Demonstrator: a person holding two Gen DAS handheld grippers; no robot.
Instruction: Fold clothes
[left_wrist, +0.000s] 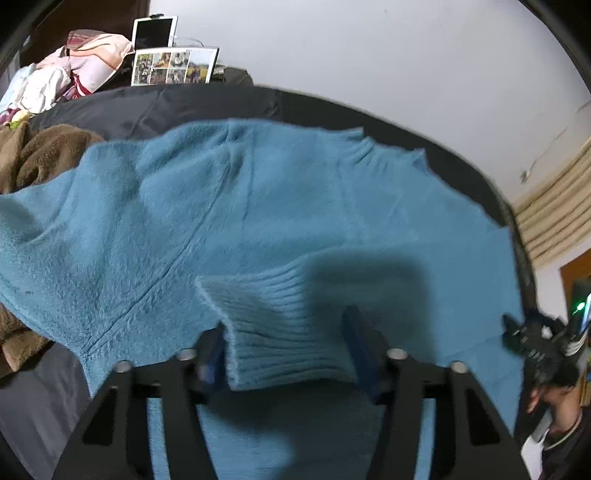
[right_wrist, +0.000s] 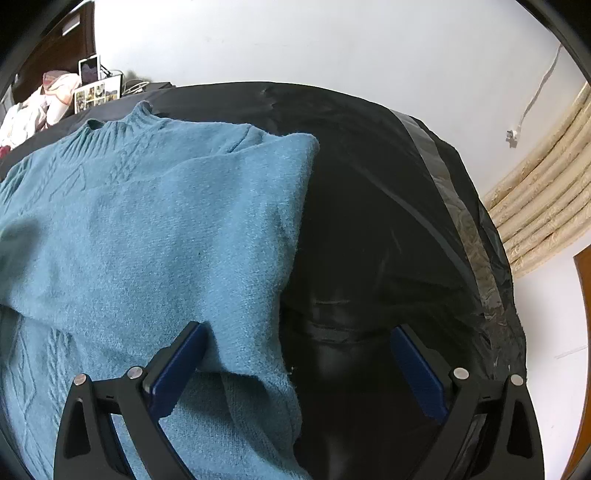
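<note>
So the blue sweater (left_wrist: 258, 206) is spread out on a table with a black cover (right_wrist: 388, 206), neck end toward the far wall, and one side of it already looks folded in over the body. The left gripper (left_wrist: 288, 339) is straddling the ribbed cuff (left_wrist: 280, 325) of a sleeve, which stands up between its two blue pads. The pads sit right at the cuff's edges, but the shot is too blurry to say whether they're actually pinching it or just framing it, so no call there. The right gripper (right_wrist: 295, 369) is clearly released, jaws spread wide at the sweater's folded edge, one pad against the knit and the other over bare cover.

Looks like the sleeve-folding stage. Next move probably calls for a firm bite on that cuff, then carrying it across the body so the sleeve lies flat, ideally with the right one pinning the fold so the fluffy knit doesn't drag.
</note>
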